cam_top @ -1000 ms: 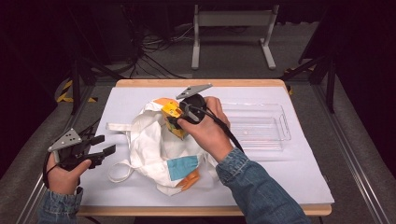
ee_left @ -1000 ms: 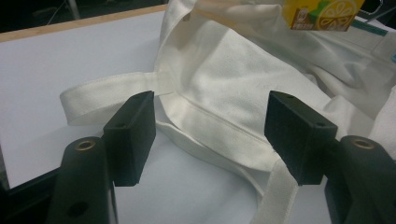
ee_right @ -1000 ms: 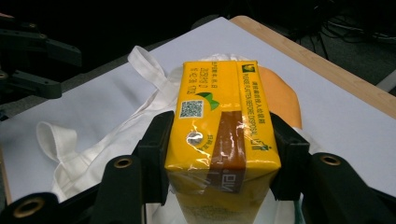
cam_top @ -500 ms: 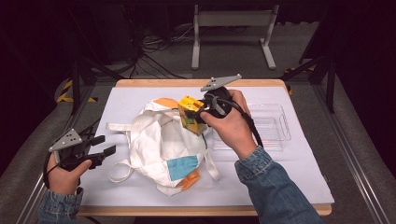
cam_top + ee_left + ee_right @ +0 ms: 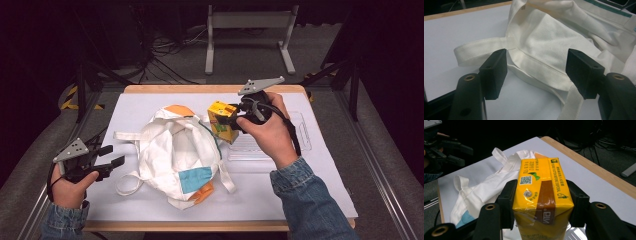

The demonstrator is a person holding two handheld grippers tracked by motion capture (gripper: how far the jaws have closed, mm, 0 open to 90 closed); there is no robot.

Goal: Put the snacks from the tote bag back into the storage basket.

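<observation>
Denim sleeves frame my view: my left gripper (image 5: 107,162), jaws spread wide and holding nothing, hovers just beside the white tote bag (image 5: 175,150). Farther off, my right gripper (image 5: 541,202) clamps a yellow drink carton (image 5: 223,121) aloft between bag and clear tray (image 5: 295,142). I'd keep it level and set it gently in the tray.

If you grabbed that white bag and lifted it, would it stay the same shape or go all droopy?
Probably droopy. The white bag lies crumpled in soft folds on the table, so it looks like thin cloth that would sag. Its strap curls in a loose loop, so it would likely dangle. It seems light, though what is inside cannot be seen.
</observation>
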